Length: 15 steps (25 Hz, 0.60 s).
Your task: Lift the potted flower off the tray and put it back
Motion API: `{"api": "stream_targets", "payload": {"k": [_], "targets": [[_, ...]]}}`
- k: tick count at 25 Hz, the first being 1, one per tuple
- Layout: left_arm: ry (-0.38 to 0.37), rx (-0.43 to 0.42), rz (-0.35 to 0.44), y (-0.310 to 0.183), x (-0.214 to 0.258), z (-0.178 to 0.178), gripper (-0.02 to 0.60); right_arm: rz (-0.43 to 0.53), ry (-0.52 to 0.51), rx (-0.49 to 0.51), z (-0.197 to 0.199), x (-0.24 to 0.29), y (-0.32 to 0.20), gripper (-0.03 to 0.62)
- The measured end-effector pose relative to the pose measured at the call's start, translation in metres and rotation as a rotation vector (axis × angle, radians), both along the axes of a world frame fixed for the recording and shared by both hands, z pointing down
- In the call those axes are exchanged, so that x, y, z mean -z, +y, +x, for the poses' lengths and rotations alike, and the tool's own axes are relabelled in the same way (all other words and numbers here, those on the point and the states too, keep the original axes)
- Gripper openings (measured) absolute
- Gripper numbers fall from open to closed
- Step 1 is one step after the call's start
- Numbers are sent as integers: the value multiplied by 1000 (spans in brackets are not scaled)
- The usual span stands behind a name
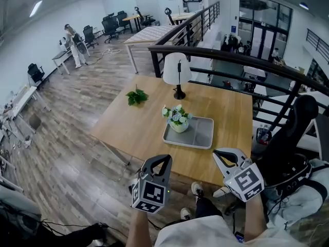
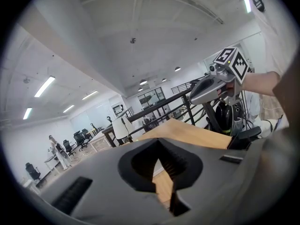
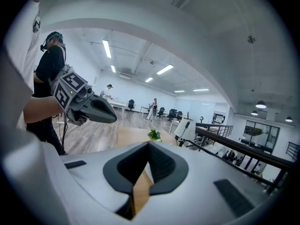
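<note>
The potted flower [image 1: 178, 118], pale blooms in a small white pot, stands in the left corner of the grey tray [image 1: 198, 135] on the wooden table [image 1: 145, 126]. Both grippers hang short of the table's near edge, well back from the tray. My left gripper [image 1: 163, 159] is shut and holds nothing. My right gripper [image 1: 222, 154] is shut and empty too. In the left gripper view its own jaws [image 2: 159, 149] meet at the tips, with the right gripper [image 2: 197, 90] at upper right. In the right gripper view the jaws [image 3: 149, 145] also meet, and the left gripper [image 3: 110, 116] shows at left.
A white-shaded table lamp [image 1: 177, 73] and a small green plant [image 1: 136, 96] stand at the table's far side. A dark railing [image 1: 241, 58] curves behind the table. A black chair [image 1: 290, 138] sits at right. A person [image 1: 74, 44] stands far off by desks.
</note>
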<state>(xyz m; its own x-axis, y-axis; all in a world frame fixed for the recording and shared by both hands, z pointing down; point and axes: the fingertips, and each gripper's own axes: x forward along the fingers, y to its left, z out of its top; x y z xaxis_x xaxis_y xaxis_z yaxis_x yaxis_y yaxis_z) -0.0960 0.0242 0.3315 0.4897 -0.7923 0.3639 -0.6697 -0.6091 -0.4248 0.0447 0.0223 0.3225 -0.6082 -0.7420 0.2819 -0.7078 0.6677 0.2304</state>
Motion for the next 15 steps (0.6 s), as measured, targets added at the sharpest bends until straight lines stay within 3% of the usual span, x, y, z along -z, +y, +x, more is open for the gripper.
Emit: {"api": "stream_targets", "payload": {"k": [15], "targets": [[-9,-30,1,-18,-7,9,29,3,-8,-52,12,-3,-16,20]]}}
